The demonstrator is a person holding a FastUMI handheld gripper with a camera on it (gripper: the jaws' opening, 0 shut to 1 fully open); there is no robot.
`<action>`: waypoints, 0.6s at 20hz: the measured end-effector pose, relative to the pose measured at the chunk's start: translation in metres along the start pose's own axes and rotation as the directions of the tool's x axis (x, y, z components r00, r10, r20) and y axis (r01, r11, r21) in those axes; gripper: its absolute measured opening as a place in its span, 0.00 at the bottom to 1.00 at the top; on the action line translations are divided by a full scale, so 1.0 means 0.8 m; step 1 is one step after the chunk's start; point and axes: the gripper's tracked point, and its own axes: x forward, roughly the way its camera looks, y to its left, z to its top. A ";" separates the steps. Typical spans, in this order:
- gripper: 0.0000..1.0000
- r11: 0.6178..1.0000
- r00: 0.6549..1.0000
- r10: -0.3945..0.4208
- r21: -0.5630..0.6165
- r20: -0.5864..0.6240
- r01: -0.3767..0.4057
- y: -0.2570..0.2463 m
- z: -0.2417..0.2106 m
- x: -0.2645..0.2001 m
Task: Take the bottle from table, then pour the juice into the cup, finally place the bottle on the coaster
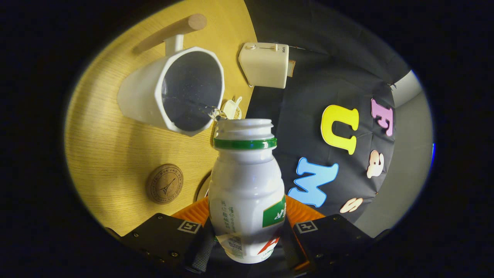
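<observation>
My gripper (pixel 247 227) is shut on a small white bottle (pixel 245 185) with a green neck ring and an uncapped mouth. The whole view is rolled to one side, so the wooden table (pixel 108 146) stands on edge. Just beyond the bottle's mouth is a white cup (pixel 173 90) with a wooden handle, its opening turned toward me and dark inside. The bottle's mouth sits beside the cup's rim, and a thin glinting line shows inside the cup near it. A round cork coaster (pixel 164 183) lies on the table beside my fingers, apart from the cup.
A cream box-shaped appliance (pixel 264 65) stands at the table's far edge beyond the cup. A small pale object (pixel 231 109) lies on the table between the cup and the bottle's mouth. The black booth cloth hangs past the table's edge.
</observation>
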 end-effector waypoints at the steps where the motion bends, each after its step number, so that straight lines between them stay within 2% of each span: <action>1: 0.74 1.000 1.000 0.001 -0.002 0.000 -0.001 0.000 0.001 0.001; 12: 0.74 0.997 1.000 -0.001 -0.071 -0.012 0.000 0.000 0.003 0.006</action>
